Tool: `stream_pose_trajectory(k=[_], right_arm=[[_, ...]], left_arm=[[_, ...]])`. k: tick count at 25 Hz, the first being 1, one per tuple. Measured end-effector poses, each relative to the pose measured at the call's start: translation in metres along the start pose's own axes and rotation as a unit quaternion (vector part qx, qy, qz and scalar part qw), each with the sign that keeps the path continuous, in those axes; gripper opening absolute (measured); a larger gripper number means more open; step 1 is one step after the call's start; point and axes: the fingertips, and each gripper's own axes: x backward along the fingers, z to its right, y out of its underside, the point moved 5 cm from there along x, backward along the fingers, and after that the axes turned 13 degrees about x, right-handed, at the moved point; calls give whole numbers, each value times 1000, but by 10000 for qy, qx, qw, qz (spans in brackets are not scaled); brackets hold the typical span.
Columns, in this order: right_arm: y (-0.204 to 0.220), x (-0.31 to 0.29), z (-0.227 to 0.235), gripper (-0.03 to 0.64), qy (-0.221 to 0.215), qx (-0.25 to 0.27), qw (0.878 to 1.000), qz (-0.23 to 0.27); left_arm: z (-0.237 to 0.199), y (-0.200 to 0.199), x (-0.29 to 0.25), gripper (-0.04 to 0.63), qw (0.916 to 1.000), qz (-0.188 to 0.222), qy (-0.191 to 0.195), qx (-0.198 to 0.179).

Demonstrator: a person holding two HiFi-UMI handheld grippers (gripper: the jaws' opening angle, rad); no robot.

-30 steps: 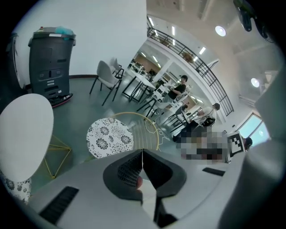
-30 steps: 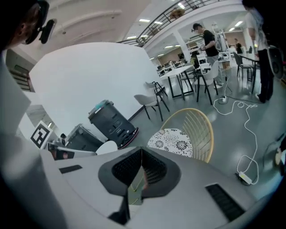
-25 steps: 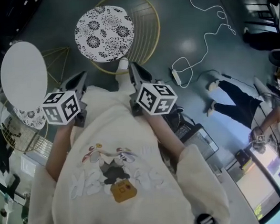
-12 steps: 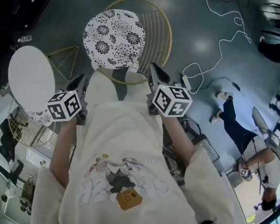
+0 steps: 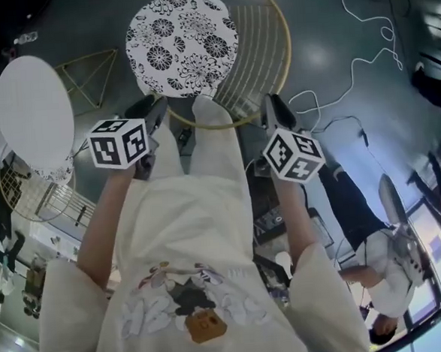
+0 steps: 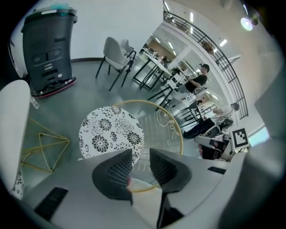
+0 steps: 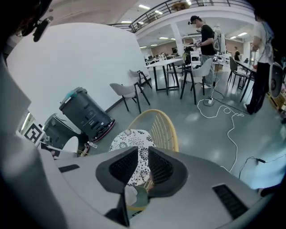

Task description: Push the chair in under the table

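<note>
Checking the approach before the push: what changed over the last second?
The left gripper and right gripper came forward and down toward the chair's gold back rim. Both have just been opening their jaws. The rim shows through the left gap, but no pads press on anything. The floral cushion and white table stayed put, and the chair is not yet pushed in.

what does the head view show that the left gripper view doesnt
Only the head view: the person's cream sweatshirt with a cartoon print. Only the left gripper view: a dark grey machine on a red base, and white chairs by black-legged tables. Both: the gold wire chair with its black-and-white floral cushion, and the white round table beside it.
</note>
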Motion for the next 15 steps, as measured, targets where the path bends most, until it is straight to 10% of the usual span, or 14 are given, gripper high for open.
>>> stream_pose_trajectory(k=[15], right_arm=[[-8, -55, 80, 116, 544, 99, 9985, -49]], left_arm=[[-120, -32, -83, 241, 9971, 259, -453, 546]])
